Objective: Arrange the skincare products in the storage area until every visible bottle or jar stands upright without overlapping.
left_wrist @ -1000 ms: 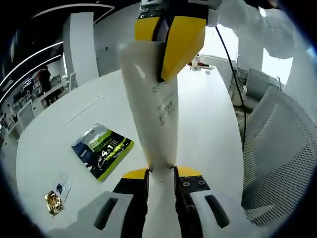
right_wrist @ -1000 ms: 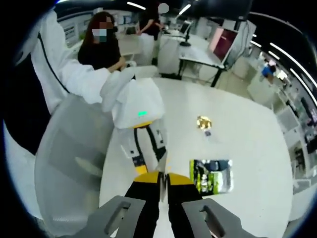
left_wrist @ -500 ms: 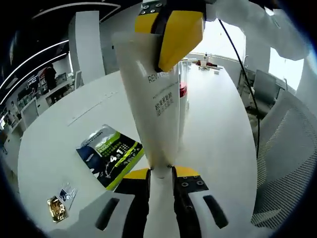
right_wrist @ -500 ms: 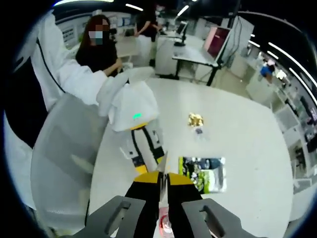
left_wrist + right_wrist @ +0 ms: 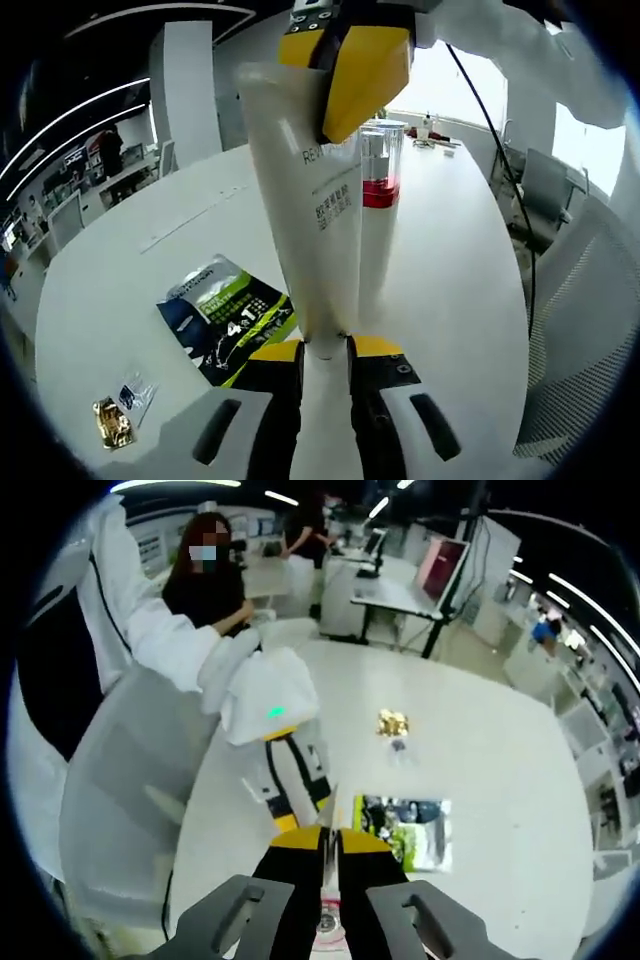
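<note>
Above the white tabletop (image 5: 120,280), both tongs (image 5: 322,350) (image 5: 328,842) pinch 1 white tube (image 5: 305,220) by opposite ends.

An open-plan office — rows of desks (image 5: 395,595) with monitors (image 5: 447,568); mesh chair (image 5: 590,330); ceiling strip lights (image 5: 580,588).

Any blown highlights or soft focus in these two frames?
Left gripper view: windows behind the red-banded bottle clip to white; print on the white tube is readable. Right gripper view: table glares, green sachet soft, heavy fisheye bending at the edges.
</note>
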Available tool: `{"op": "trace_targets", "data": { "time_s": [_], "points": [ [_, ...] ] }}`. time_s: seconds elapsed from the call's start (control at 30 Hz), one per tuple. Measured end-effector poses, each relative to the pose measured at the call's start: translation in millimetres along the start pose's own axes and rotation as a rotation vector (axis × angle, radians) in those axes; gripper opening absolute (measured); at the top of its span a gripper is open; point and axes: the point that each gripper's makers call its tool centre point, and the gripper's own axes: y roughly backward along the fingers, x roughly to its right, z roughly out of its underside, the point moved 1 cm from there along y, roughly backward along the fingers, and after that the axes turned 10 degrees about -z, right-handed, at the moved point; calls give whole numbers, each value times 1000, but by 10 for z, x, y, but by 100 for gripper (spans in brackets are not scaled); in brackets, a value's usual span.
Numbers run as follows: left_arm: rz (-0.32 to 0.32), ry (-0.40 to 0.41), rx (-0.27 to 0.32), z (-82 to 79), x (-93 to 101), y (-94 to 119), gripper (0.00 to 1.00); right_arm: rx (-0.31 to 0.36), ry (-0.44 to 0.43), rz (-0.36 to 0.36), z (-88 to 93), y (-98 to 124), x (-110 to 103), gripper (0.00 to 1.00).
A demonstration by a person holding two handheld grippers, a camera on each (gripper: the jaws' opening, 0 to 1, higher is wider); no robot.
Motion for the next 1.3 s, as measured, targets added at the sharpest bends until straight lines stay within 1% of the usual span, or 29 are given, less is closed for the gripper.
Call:
{"op": "trace_targets", "data": {
  "time_s": [0.03,0.13,0.2,0.23,0.37,0.7,0.9,1.13,1.17,1.23,1.3],
  "points": [
    [0,3,0,0,-2,-3,13,-2,5,0,0,0,2,0],
    [-4,6,2,3,-7,-15,14,-6,-28,-1,0,3,8,0],
    [-11,-1,5,-3,-6,-19,14,-15,-4,9,8,8,28,0],
    [-10,-2,5,2,-6,-26,13,-18,6,4,10,9,22,0],
    [-5,-3,6,-3,10,-33,13,-26,9,-11,21,16,8,0],
    [-3,-1,8,4,20,-56,14,-32,-44,-9,42,9,4,0],
    [0,-9,15,-2,16,-54,14,-32,-24,-2,50,4,-1,0],
    [-1,-19,24,-13,16,-55,15,-32,-47,4,62,13,17,0],
    [-1,-20,25,-16,15,-54,15,-30,-46,6,58,16,20,0],
    [1,-21,27,-22,17,-45,15,-27,-47,16,48,30,31,5],
    [6,-23,32,-29,18,-34,17,-18,-47,22,31,45,33,7]
  ]
}}
